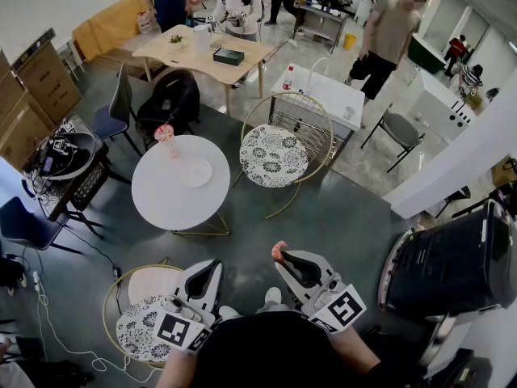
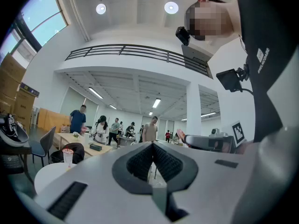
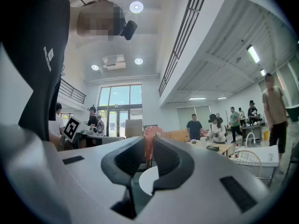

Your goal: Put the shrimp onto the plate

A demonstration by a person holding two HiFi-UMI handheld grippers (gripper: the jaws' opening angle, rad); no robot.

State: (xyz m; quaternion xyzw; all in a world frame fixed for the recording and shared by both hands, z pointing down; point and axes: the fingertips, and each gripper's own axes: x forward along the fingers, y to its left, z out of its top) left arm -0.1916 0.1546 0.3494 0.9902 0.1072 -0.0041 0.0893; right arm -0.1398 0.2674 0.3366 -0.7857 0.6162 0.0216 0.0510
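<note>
While right gripper (image 1: 280, 257) clamps shrimp (image 3: 148, 138), plate (image 1: 196, 173) lies apart.

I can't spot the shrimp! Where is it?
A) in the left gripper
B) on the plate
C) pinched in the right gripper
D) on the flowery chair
C: the pink shrimp sits clamped between the jaws of the right gripper, away from the plate.

Grey floor (image 1: 339, 217), round white table (image 1: 166, 204), wooden table (image 1: 194, 55), patterned chair (image 1: 275, 156)
</note>
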